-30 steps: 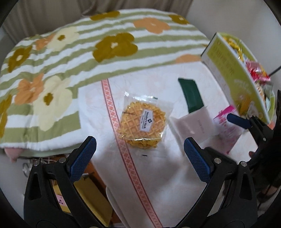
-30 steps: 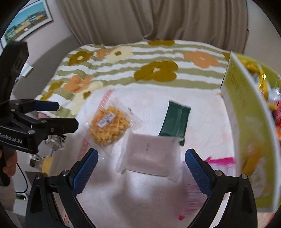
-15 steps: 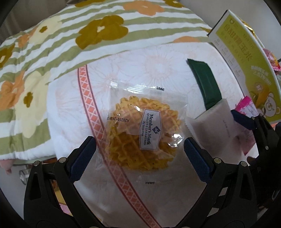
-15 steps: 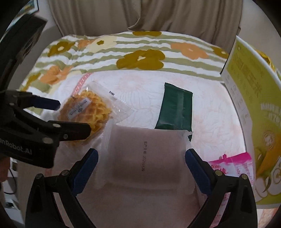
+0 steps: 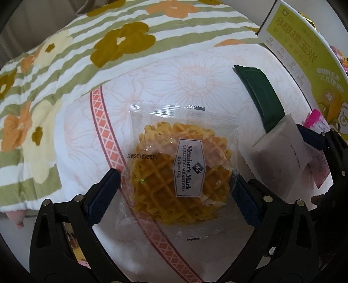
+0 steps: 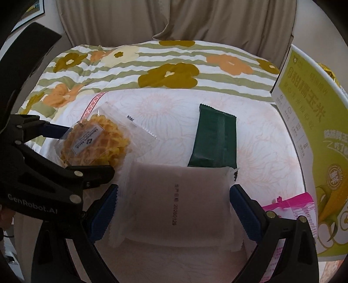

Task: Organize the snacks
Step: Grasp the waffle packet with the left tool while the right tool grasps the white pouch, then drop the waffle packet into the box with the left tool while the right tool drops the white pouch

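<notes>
A clear packet with a yellow waffle snack (image 5: 180, 174) lies on the white cloth. My left gripper (image 5: 176, 196) is open and straddles it, one blue finger on each side. A pale frosted packet (image 6: 176, 202) lies to its right; my right gripper (image 6: 174, 209) is open and straddles that packet. A dark green packet (image 6: 214, 137) lies just beyond the frosted packet, its near end tucked under it. A pink packet (image 6: 291, 206) lies at the right. The waffle packet (image 6: 95, 141) and left gripper also show in the right wrist view.
A yellow-green carton (image 6: 311, 135) holding snacks stands at the right edge of the bed. A striped flowered blanket (image 6: 152, 67) covers the far part. Beige curtains (image 6: 174, 19) hang behind. The cloth's edge (image 5: 43, 202) drops off at the left.
Both grippers have moved down and forward. The left one now straddles the waffle packet and the right one straddles the frosted packet. Both stay open.
</notes>
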`<state>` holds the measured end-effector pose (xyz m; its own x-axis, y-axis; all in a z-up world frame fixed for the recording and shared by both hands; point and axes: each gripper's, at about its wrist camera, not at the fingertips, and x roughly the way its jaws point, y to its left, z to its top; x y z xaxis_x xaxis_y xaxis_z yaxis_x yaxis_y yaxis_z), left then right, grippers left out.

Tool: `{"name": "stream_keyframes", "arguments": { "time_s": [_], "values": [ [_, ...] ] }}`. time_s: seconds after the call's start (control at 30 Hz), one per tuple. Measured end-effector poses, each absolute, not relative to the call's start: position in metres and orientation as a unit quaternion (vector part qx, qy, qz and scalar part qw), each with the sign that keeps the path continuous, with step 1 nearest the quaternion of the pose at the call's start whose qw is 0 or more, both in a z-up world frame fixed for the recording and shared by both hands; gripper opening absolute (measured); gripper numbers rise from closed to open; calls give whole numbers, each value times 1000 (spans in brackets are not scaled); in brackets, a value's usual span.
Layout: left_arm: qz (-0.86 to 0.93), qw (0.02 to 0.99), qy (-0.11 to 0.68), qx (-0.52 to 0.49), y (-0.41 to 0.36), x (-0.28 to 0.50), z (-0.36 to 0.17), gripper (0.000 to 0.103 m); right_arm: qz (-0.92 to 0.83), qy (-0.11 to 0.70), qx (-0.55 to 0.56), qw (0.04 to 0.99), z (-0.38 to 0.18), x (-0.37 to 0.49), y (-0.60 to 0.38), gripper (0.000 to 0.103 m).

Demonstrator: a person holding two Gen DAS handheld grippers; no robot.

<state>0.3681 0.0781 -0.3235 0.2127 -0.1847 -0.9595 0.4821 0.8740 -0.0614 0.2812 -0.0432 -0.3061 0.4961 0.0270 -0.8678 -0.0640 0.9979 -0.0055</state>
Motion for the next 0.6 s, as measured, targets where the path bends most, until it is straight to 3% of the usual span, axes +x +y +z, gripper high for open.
{"name": "stream_keyframes", "arguments": {
  "time_s": [0.07, 0.43, 0.6],
  "values": [
    [-209, 773, 582, 141, 78, 367, -322, 80, 30, 501, -13, 865, -308, 281, -44, 99],
    [-217, 780, 580, 90, 96, 371, -310, 74, 34, 505, -15, 862, -316, 282, -43, 98],
    [-209, 789, 572, 79, 103, 368, -299, 74, 34, 501, -21, 864, -312, 280, -44, 80]
  ]
}}
